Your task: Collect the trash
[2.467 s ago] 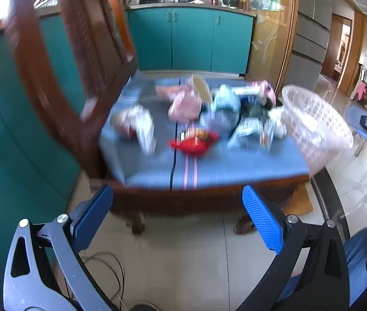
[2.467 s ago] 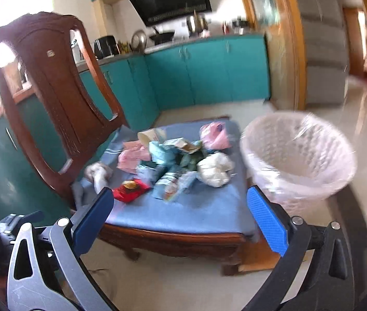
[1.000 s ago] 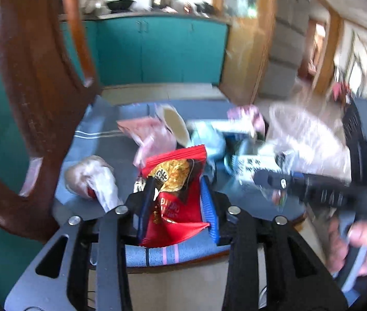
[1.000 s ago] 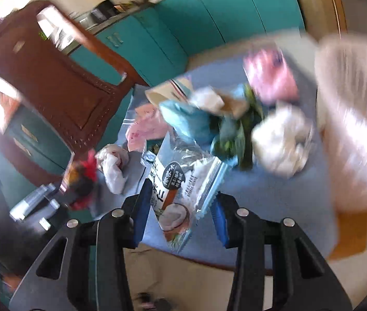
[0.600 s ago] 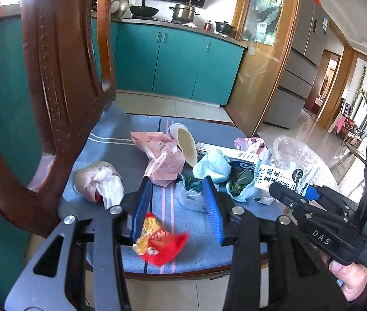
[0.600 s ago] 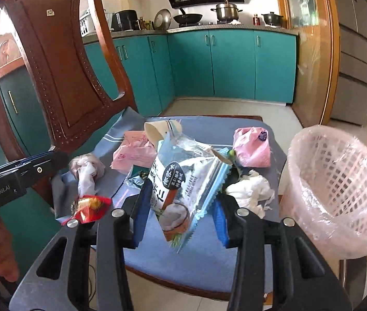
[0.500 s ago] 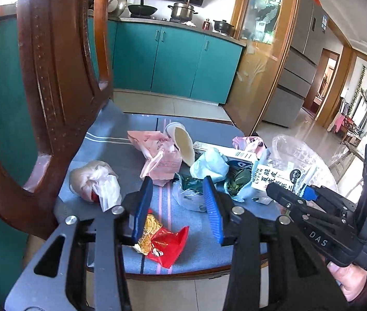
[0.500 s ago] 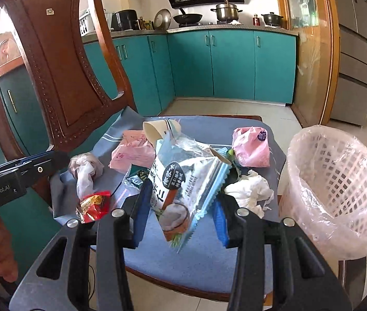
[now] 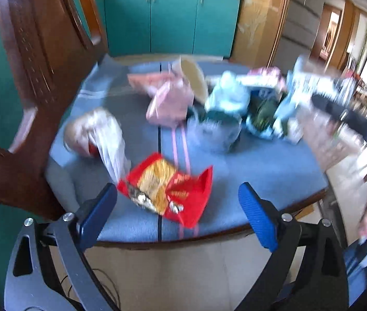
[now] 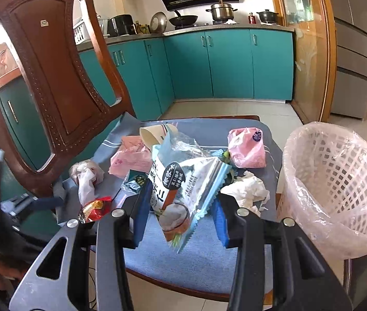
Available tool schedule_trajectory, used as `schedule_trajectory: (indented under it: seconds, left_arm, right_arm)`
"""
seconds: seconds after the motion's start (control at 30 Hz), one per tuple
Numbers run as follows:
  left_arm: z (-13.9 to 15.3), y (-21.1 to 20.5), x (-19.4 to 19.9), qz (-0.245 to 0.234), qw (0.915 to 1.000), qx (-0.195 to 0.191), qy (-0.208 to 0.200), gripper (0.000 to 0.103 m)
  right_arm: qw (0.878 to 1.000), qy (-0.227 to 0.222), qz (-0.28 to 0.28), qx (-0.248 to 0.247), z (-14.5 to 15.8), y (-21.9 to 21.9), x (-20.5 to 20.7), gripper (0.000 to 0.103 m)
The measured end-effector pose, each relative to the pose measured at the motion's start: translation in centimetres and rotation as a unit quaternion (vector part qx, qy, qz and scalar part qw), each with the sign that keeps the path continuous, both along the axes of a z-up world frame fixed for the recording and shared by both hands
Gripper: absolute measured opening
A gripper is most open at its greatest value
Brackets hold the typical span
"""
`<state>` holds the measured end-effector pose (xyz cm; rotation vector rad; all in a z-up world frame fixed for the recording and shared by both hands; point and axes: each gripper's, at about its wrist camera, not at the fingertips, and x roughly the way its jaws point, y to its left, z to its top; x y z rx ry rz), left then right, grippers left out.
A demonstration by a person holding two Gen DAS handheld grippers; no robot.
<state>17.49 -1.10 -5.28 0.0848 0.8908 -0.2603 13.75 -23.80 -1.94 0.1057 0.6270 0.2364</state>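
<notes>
Chair cushion (image 9: pixel 261 171) fills the left wrist view; left gripper (image 9: pixel 177 204) is spread wide, red wrapper (image 9: pixel 168 194) just ahead, best squared up first. Right wrist view: right gripper (image 10: pixel 181 212) is pinched on coconut bag (image 10: pixel 181 186), bin (image 10: pixel 339 181) off right.

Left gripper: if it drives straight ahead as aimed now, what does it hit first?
Most likely the red snack wrapper lying on the chair cushion. It sits just ahead of the left gripper, between the open jaws. The frame is blurred, so depth is uncertain.

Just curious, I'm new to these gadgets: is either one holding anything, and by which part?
The right hand-held gripper pinches a snack bag at its lower end. The left holds nothing.
</notes>
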Motion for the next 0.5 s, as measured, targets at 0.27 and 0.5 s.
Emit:
schedule_trajectory:
  seconds: [0.27, 0.5]
  left_arm:
    - [-3.1, 0.0, 2.4, 0.040, 0.9977, -0.010, 0.054, 0.082]
    - [-3.4, 1.1, 3.1, 0.068, 0.9942, -0.048, 0.068, 0.024]
  right_arm:
    - [1.000, 0.004, 0.008, 0.002, -0.3, 0.2, 0.0, 0.043]
    - [1.000, 0.002, 0.008, 0.002, -0.2, -0.1, -0.1, 0.043]
